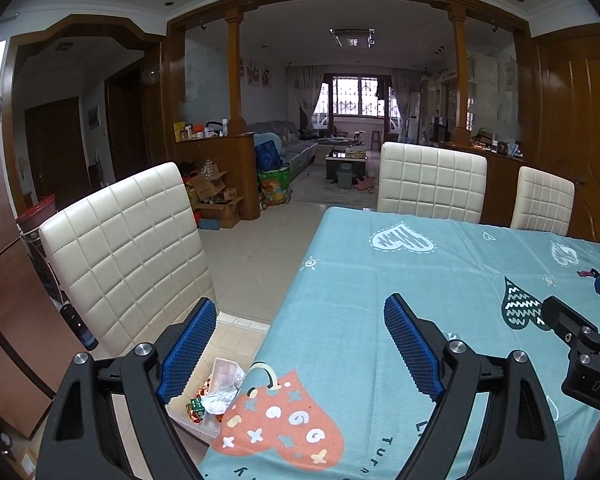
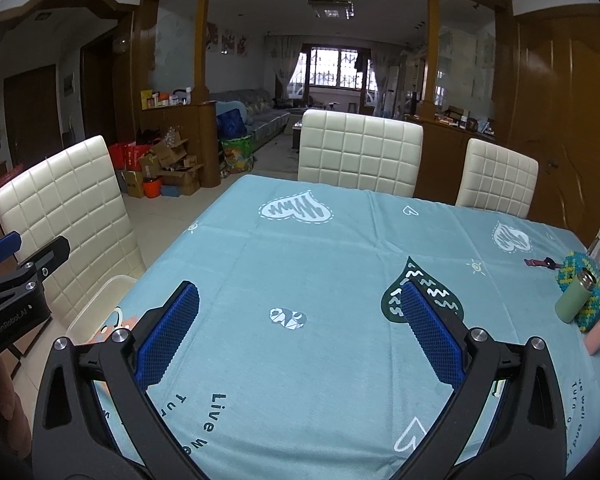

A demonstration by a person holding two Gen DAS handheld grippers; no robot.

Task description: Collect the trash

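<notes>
**Trash sits in the bin beside the table**

Trash, crumpled wrappers and a white tray, lies in a clear plastic bin on the floor at the table's left edge. Above it, the left gripper hangs with jaws spread, nothing between them. The right gripper is wide apart too, over bare blue tablecloth. Beyond, cream chairs ring the table.

I count three cream quilted chairs: one at the left side of the worktop and two, and, at its far end. One clear plastic bin sits by the left edge, with several pieces of trash in it, too jumbled to count. My two grippers carry four blue fingers in all.
</notes>
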